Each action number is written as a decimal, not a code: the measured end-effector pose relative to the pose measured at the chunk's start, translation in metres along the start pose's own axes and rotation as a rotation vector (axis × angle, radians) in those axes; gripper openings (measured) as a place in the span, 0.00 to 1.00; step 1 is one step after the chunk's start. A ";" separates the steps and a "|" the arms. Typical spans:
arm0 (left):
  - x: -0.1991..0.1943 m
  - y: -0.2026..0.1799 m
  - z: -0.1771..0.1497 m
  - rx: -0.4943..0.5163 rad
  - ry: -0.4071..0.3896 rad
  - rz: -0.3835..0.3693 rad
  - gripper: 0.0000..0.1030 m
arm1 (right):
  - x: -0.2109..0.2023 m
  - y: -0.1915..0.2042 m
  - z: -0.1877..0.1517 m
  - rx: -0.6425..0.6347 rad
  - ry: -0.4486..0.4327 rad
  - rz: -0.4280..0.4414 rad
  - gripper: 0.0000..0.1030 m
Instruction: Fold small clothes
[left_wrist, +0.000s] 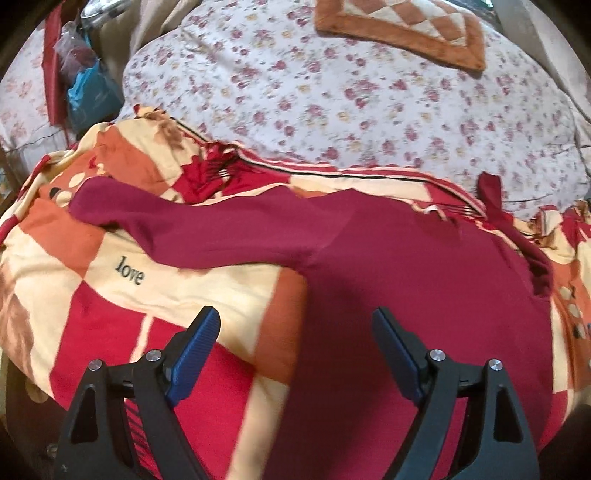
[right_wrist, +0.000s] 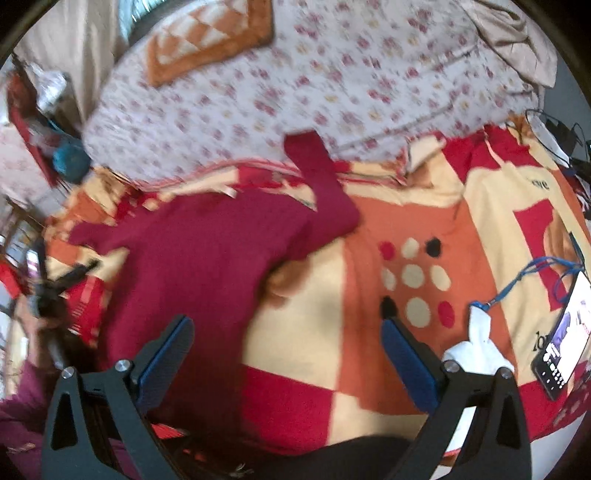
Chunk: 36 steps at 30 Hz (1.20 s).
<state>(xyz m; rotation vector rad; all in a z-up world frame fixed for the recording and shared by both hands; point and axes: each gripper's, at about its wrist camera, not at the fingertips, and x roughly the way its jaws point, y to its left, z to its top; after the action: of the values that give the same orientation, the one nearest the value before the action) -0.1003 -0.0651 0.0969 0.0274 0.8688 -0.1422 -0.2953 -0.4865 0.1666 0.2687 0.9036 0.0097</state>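
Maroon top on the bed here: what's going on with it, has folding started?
A person holds a gripper in each hand over a maroon long-sleeved top spread on a patterned red, orange and cream blanket. The left gripper and the right gripper both have their jaws wide open, holding nothing. Both sleeves lie out from the body, so no fold looks made yet. A phone and a white cloth lie on the blanket off to the right.

Maroon garment (right_wrist: 207, 258) lies spread, blurred, on patterned blanket (right_wrist: 369, 229).
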 end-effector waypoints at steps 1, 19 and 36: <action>-0.002 -0.004 0.000 0.005 -0.003 -0.003 0.65 | 0.001 0.006 0.001 -0.002 -0.008 0.013 1.00; -0.003 -0.021 -0.001 0.028 -0.013 0.007 0.65 | 0.108 0.149 0.017 -0.163 -0.011 0.149 1.00; 0.026 -0.008 0.000 -0.033 0.023 0.021 0.65 | 0.208 0.184 0.022 -0.173 -0.017 -0.044 1.00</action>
<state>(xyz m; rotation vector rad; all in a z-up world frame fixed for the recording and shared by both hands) -0.0847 -0.0757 0.0776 0.0069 0.8930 -0.1081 -0.1296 -0.2883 0.0616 0.0873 0.8860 0.0447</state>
